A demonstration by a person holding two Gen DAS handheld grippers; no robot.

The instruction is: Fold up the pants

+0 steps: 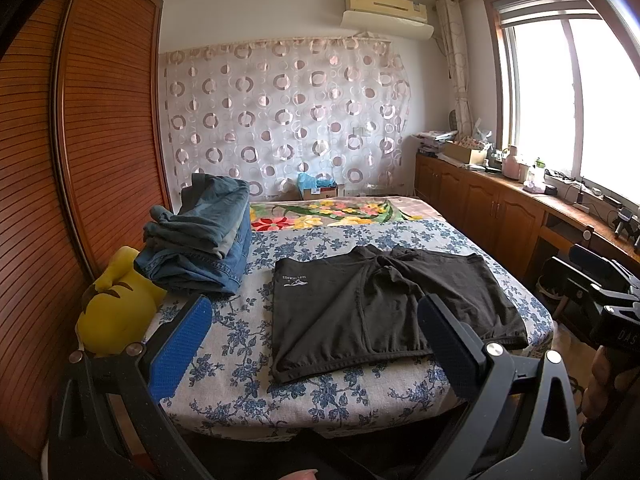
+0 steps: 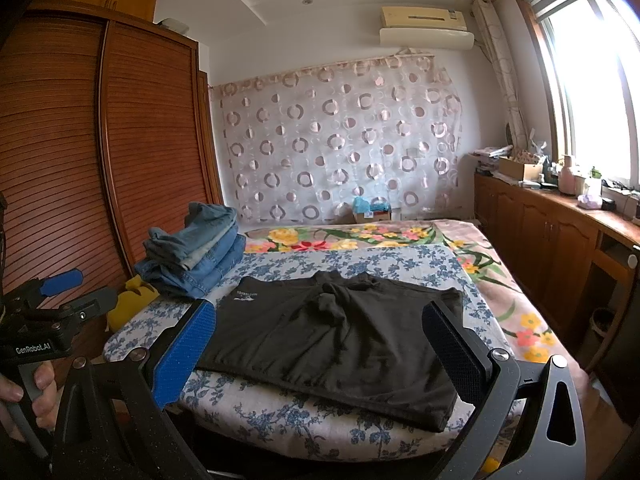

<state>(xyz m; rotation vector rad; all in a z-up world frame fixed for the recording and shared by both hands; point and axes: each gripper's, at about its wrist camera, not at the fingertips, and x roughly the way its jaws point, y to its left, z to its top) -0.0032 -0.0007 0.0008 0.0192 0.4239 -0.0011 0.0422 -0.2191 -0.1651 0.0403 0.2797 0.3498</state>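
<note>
1. The black soft-fabric pants [image 1: 384, 304] lie spread on the near half of the blue-flowered bed sheet [image 1: 248, 344], to the right of a folded blue denim stack [image 1: 200, 248].
2. Both the left gripper [image 1: 316, 344] and the right gripper [image 2: 320, 344] hover short of the near hem, jaws spread wide, gripping nothing.
3. The cloth looks light, limp and easily bunched; it is rumpled at the far middle.
4. I would take hold at the near corners, pinching through all layers.
</note>
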